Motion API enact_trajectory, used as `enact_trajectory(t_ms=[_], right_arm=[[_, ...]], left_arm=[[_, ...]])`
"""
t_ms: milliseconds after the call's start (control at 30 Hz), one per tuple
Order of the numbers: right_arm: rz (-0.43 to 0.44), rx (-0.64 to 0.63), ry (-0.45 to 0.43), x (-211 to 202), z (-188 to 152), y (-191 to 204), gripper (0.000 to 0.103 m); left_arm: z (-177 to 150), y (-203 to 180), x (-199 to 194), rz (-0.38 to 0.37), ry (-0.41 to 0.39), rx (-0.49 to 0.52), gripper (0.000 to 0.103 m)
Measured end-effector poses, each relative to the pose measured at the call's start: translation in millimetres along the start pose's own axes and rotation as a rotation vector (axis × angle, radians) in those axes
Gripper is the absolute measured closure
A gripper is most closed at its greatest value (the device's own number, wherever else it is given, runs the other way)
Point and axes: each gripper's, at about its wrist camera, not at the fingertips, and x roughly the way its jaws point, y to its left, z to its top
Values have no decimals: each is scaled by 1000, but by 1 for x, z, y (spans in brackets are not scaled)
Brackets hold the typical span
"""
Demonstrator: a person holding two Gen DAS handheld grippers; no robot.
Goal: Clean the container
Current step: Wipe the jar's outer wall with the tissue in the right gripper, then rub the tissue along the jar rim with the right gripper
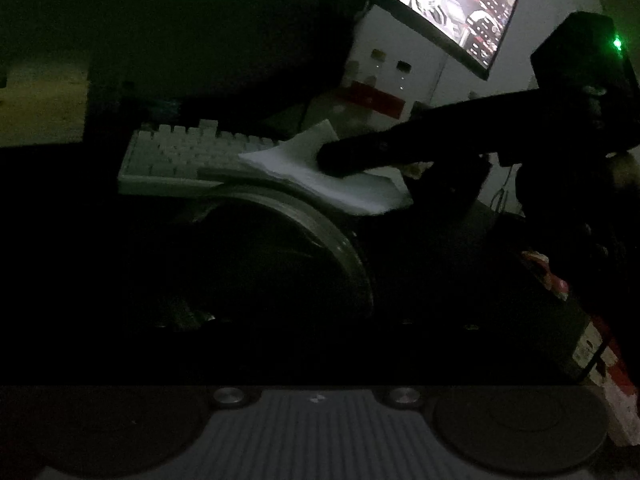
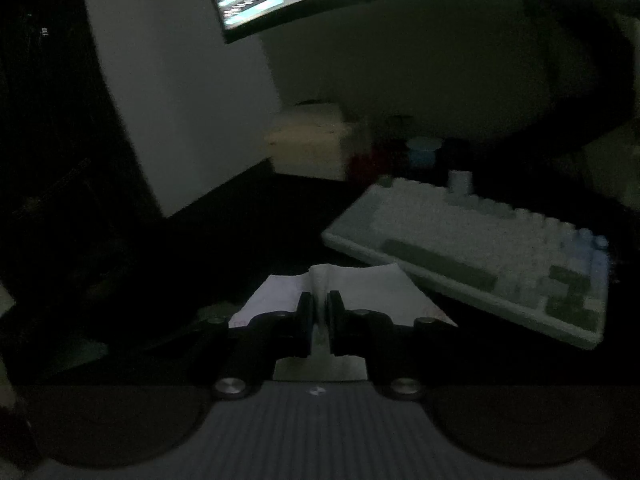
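1. Right tongs (image 2: 319,312), nearest the right wrist camera, are clamped on a folded white tissue (image 2: 352,284); the sheet is pinched at its middle crease and fans out to either side of the pads.
2. Seen from the left wrist, the same tissue (image 1: 320,172) rests on the far rim of the container (image 1: 320,224), a round, dark vessel with a pale grey lip; the dark right tongs (image 1: 332,158) reach in over it from the right.
3. Left tongs do not show in their own view, which is too dark near the lens. I cannot tell from the pictures whether they are open or gripping the container, which fills that view close ahead.
4. Just beyond the container lies a white keyboard (image 1: 180,156) on the desk, and above that hangs a lit monitor (image 1: 448,4).
5. My judgement on handling: the tissue is light, limp and easily torn, so the mid-fold pinch suits it. The container looks rigid and smooth, probably slippery at the lip.
6. Holding the container by its outer wall or near rim, opposite the tissue, would steady it for wiping.
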Motion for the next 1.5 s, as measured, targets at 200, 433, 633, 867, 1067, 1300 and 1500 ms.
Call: enact_trajectory(t_ms=[200,433,633,867,1067,1300,1500], right_arm=[[55,-8,12,2,3,3,94],[-70,38,-3,6,8,-18,94],[46,-34,12,2,5,4,93],[-110,2,12,8,12,-15,94],[64,3,29,5,8,-2,93],[-81,-17,32,8,13,-8,95],[-112,-68,37,8,12,3,93]], left_arm=[[1,0,-1,16,-8,-4,56],[4,-3,1,54,-12,3,53],[6,0,2,51,-19,-27,53],[6,2,4,47,-21,-39,52],[5,3,4,45,-23,-43,52],[2,-1,4,56,-25,-25,50],[0,-2,5,34,-35,-53,52]])
